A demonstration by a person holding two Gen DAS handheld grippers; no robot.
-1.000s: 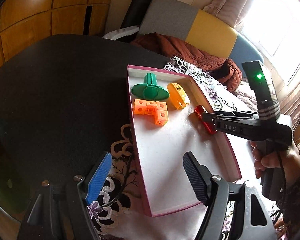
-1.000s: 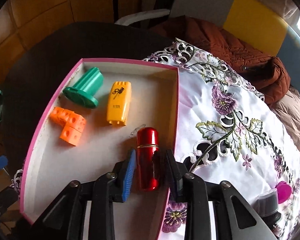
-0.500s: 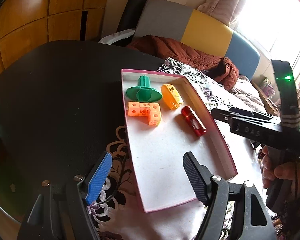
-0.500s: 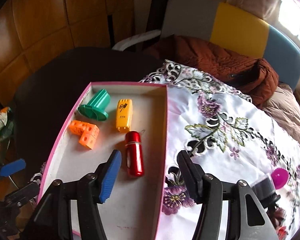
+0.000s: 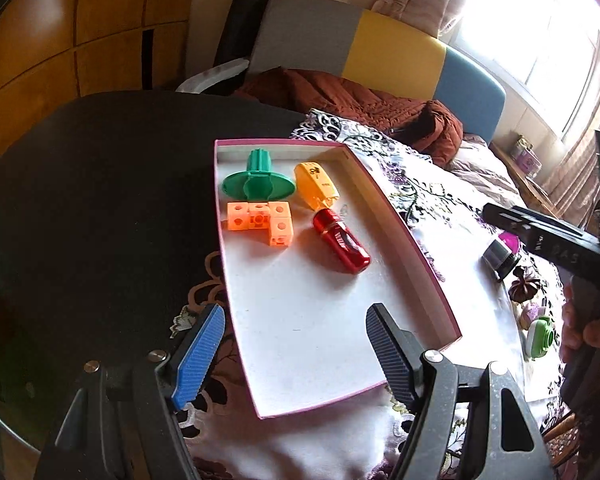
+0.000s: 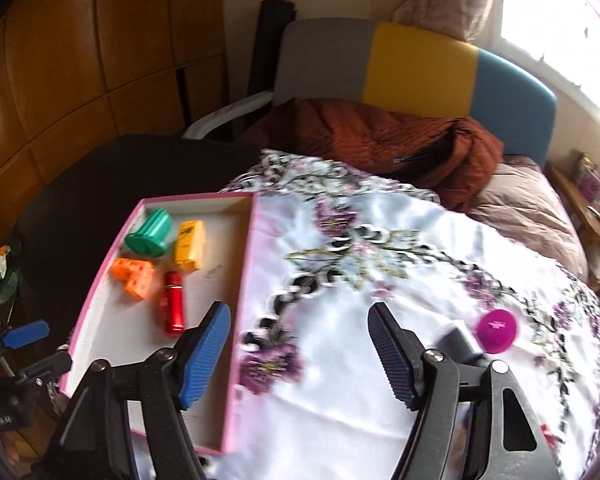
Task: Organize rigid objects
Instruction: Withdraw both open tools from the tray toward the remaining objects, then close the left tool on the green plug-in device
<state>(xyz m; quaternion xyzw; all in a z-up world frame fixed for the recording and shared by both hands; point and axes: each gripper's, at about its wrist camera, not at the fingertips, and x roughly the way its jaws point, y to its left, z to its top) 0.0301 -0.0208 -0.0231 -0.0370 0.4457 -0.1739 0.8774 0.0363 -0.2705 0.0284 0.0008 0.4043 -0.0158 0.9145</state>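
From the left wrist view, the shallow pink-rimmed cardboard tray (image 5: 400, 236) on the worktop holds four things: a green plastic flanged spool (image 5: 258, 184), a yellow plastic oblong case (image 5: 316, 186), an orange L-shaped cluster of linking cubes (image 5: 262, 222) and a glossy red metal cylinder (image 5: 342, 242), all gathered in its far half and lying free. The left gripper (image 5: 296, 344) hangs over the tray's near end, its jaws wide apart with nothing between them. To the right, on the white floral embroidered tablecloth (image 5: 452, 208), wait a small grey and black block (image 5: 500, 258) and a little green round-faced item (image 5: 540, 336) (a dark, petal-shaped piece beside them is too small to name).

From the right wrist view, the right gripper (image 6: 300, 356) is above the cloth just beside the tray's right wall, its jaws opening and empty. A magenta round cap (image 6: 497, 330) lies next to the grey block, ahead and to its right.

I judge the sorting roughly half done: four pieces are binned, and at least three loose ones remain outside.
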